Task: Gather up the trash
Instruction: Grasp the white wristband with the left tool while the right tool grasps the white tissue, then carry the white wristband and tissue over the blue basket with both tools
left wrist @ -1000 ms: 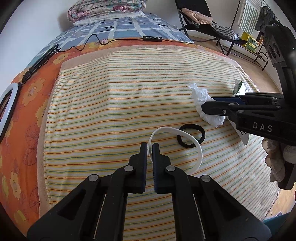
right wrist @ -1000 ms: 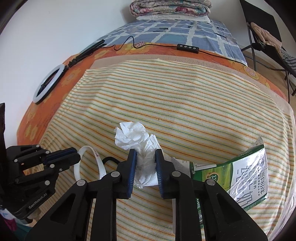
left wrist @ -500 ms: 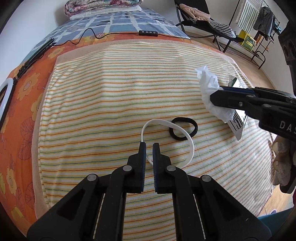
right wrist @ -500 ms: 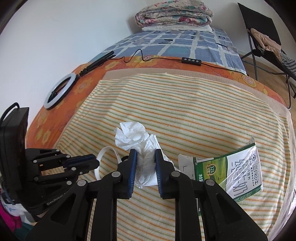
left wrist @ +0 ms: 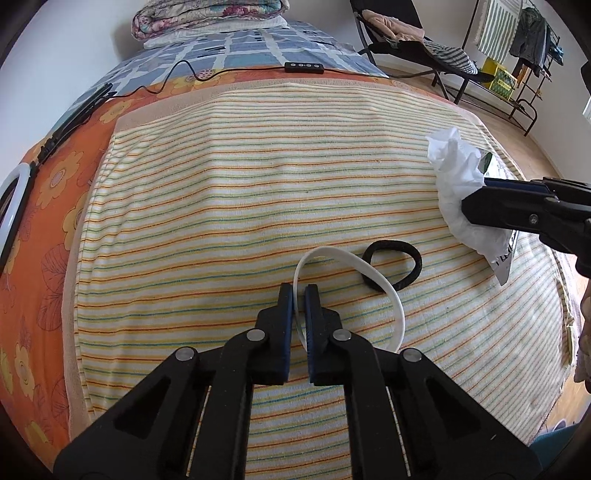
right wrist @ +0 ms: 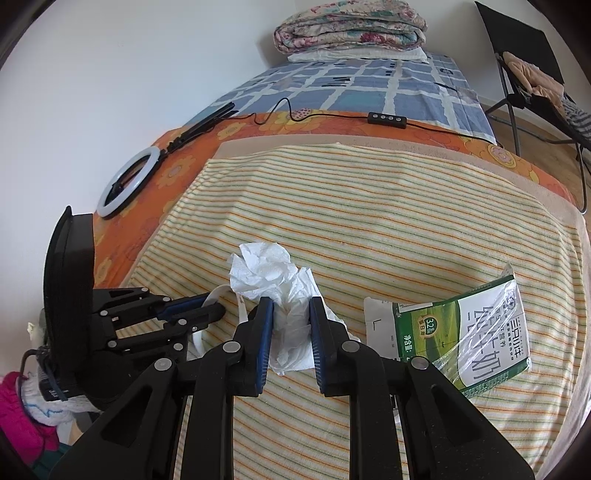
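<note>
My left gripper point(left wrist: 299, 290) is shut on a white plastic band point(left wrist: 369, 271) and holds it above the striped towel point(left wrist: 258, 192). My right gripper point(right wrist: 291, 306) is shut on a crumpled white tissue point(right wrist: 266, 267), lifted off the bed; the tissue also shows at the right of the left wrist view point(left wrist: 458, 177). A flattened green and white milk carton point(right wrist: 465, 332) lies on the towel to the right of the tissue. The left gripper also shows in the right wrist view point(right wrist: 212, 308), low on the left.
A black hair tie point(left wrist: 393, 264) lies on the towel beside the band. A ring light point(right wrist: 129, 181), its cable and a black remote point(right wrist: 388, 120) lie on the orange sheet. Folded quilts point(right wrist: 351, 26) sit at the bed's head. A folding chair point(left wrist: 406, 44) and rack stand right.
Both grippers have risen away from the bed with their loads. The tissue has lifted off the carton, and the band hangs higher above the towel.
</note>
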`<state>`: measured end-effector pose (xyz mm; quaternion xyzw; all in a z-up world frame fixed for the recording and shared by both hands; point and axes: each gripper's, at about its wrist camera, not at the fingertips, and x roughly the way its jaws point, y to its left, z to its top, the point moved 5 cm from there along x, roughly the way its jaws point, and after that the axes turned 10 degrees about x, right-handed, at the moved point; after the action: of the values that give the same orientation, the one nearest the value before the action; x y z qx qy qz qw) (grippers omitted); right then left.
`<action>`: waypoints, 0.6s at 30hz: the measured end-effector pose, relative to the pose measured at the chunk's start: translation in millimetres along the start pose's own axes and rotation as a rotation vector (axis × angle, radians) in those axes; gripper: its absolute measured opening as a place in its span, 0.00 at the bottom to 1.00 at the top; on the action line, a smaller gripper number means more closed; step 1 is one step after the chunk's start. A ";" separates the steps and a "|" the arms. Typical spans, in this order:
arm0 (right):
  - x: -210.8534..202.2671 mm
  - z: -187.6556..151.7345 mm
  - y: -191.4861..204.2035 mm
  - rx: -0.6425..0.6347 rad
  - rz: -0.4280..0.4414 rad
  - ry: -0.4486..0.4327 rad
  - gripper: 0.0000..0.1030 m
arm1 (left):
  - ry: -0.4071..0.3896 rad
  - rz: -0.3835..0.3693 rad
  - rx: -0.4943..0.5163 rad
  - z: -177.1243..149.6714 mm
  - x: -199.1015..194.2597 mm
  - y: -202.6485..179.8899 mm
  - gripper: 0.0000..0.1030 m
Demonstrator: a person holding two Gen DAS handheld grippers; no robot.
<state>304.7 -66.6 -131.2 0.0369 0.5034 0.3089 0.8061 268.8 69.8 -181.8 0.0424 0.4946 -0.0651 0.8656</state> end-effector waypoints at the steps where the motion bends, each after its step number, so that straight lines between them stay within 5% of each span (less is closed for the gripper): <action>1: -1.8 -0.8 0.2 0.001 0.000 -0.002 0.17 | -0.009 -0.003 -0.015 0.5 -2.2 2.1 0.01; 18: -52.4 -29.2 19.1 -0.021 0.024 -0.033 0.17 | -0.131 0.028 0.026 -10.0 -90.7 -6.8 0.01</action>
<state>255.7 -86.5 -97.2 0.0395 0.4863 0.3232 0.8109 213.6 70.9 -108.7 0.0564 0.4353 -0.0622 0.8964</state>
